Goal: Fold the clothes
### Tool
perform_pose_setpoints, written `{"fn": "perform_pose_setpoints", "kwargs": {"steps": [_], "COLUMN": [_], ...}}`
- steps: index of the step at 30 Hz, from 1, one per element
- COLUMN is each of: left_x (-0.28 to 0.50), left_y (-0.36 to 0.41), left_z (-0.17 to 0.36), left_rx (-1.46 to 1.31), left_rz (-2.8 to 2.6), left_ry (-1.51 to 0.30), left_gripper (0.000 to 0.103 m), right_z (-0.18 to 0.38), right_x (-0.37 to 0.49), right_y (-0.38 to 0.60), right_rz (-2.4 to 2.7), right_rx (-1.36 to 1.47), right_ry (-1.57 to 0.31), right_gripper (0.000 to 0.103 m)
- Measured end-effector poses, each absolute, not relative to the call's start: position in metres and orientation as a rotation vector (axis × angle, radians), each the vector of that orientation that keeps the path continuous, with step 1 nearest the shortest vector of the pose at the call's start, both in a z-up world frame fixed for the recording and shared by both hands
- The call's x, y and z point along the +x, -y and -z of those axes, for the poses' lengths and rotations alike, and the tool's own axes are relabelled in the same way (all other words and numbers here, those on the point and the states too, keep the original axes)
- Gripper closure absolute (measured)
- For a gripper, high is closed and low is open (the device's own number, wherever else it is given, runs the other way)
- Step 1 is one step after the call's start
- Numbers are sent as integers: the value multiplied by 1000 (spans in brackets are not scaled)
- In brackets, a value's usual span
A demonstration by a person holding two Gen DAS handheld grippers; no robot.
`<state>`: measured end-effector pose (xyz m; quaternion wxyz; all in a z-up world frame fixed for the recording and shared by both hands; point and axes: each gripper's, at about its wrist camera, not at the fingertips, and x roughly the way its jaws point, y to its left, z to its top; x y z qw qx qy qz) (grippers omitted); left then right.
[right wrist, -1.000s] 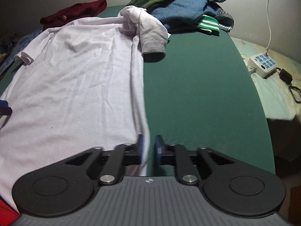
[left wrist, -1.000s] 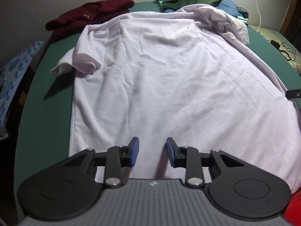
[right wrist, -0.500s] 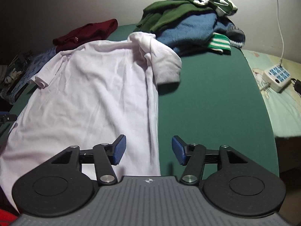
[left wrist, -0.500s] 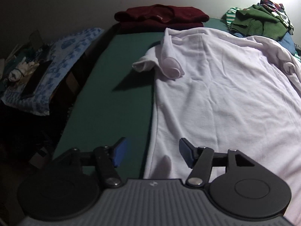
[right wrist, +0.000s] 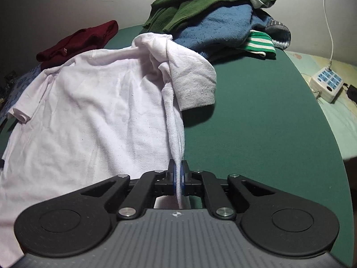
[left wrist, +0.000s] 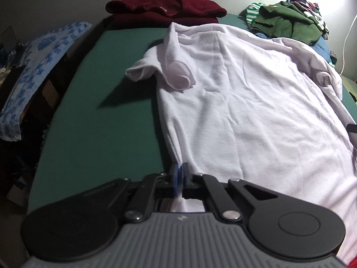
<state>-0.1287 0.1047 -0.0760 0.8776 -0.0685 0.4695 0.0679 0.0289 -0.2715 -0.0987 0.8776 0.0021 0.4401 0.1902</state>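
A white short-sleeved shirt (left wrist: 245,102) lies spread on the green table (left wrist: 100,134), collar end far from me. My left gripper (left wrist: 179,173) is shut on the shirt's left side edge near the hem. My right gripper (right wrist: 178,172) is shut on the shirt's (right wrist: 93,116) right side edge, which rises in a taut ridge toward the bunched right sleeve (right wrist: 194,82). The left sleeve (left wrist: 162,71) is crumpled on the table.
A folded maroon garment (left wrist: 165,9) lies at the far edge. A pile of green, blue and striped clothes (right wrist: 223,20) sits at the far right. A white power strip (right wrist: 326,84) and cable lie right of the table. A blue patterned cloth (left wrist: 40,67) lies to the left.
Both grippers were open half a second ago over the shirt's side edges. Both have now shut on those edges, and the right edge has lifted a little.
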Motion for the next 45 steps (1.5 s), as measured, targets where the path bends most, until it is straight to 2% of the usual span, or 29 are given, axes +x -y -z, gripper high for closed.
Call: {"fn": "perform_pose_setpoints", "kwargs": {"steps": [14,16,18,19,20,21,23,27,30,31,32,33,34,35,40,41,45], "left_x": [-164,-162,-161,-160,-158,-155,-141,-95,-66,-58,-51,-47,-43,-39,-26,-23,-9], "left_y": [-118,-121,-126,-128,-130,-132,-132,-121,-123,-125,-128,-131,-135,-138,-159,-165,-194], "left_z": [65,63,49,42,33,22,9,18,42,49,55,59,63,64,56,54,54], "left_rx": [-114,-96,-89,-85,-83,-81,-77,-52,-42,-49,-59,-69,-78,-85,-83,-76,-67], "left_rz": [-136,-149,-145,-143,-140,-136,-131,-149,-237,-267,-286,-295,-304,-312,-386,-408,-515], "left_ry": [-1024,-1030,-996,-979,-948,-905,-841,-830,-880,-898,-912,-923,-935,-943,-903,-895,-886], "left_gripper": [102,95,84,78,62,45,32,30,32,35,45,59,68,85,88,92,92], "right_z": [93,93,87,80,72,65,62,76,85,85,85,84,81,76,50,46,46], "right_x": [5,6,10,14,18,24,40,71,84,86,88,90,89,90,103,107,126], "right_y": [277,278,280,284,289,293,292,274,269,271,274,275,275,275,284,286,293], "right_rz": [-438,-442,-442,-427,-404,-376,-343,-340,-294,-286,-277,-272,-268,-266,-212,-190,-83], "right_rx": [-27,-55,-57,-39,-14,6,8,-45,-34,-11,13,25,17,1,-9,-9,-44], "right_ry": [-981,-991,-975,-937,-889,-849,-812,-805,-813,-820,-826,-826,-816,-799,-704,-689,-651], "right_gripper": [100,98,86,69,54,49,48,49,55,73,95,96,96,96,96,96,96]}}
